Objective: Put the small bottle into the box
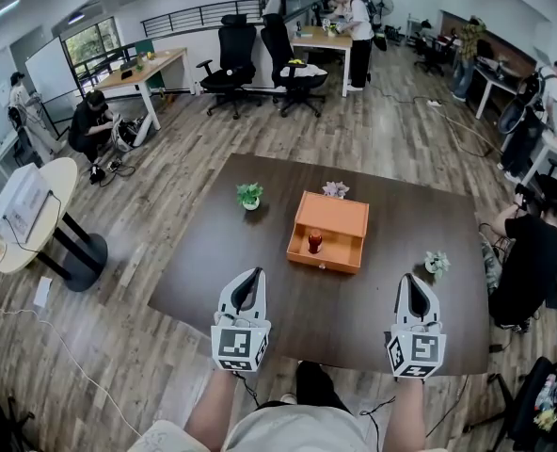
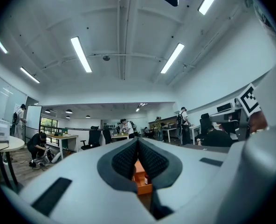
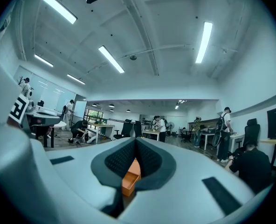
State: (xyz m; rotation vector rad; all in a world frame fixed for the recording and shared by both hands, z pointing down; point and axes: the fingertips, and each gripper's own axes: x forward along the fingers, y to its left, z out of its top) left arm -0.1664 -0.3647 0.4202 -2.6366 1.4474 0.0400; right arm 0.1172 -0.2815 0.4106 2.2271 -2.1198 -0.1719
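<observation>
An orange box [image 1: 333, 216] lies open in the middle of the dark table [image 1: 203, 281]. The small red bottle [image 1: 314, 242] stands upright inside its front compartment. My left gripper [image 1: 252, 272] hovers over the table's near edge, left of the box, shut and empty. My right gripper [image 1: 416, 278] is level with it on the right, also shut with nothing in it. In the left gripper view the closed tips [image 2: 137, 140] frame the box [image 2: 142, 185] and bottle [image 2: 147, 178] ahead. The right gripper view shows closed tips [image 3: 136, 139] with the box [image 3: 130, 181] beyond.
Three small potted plants stand on the table: one [image 1: 250, 195] left of the box, one [image 1: 335, 189] behind it, one [image 1: 436, 262] at the right. A person in black [image 1: 533, 257] sits by the table's right edge. A round white table [image 1: 24, 215] stands at the left.
</observation>
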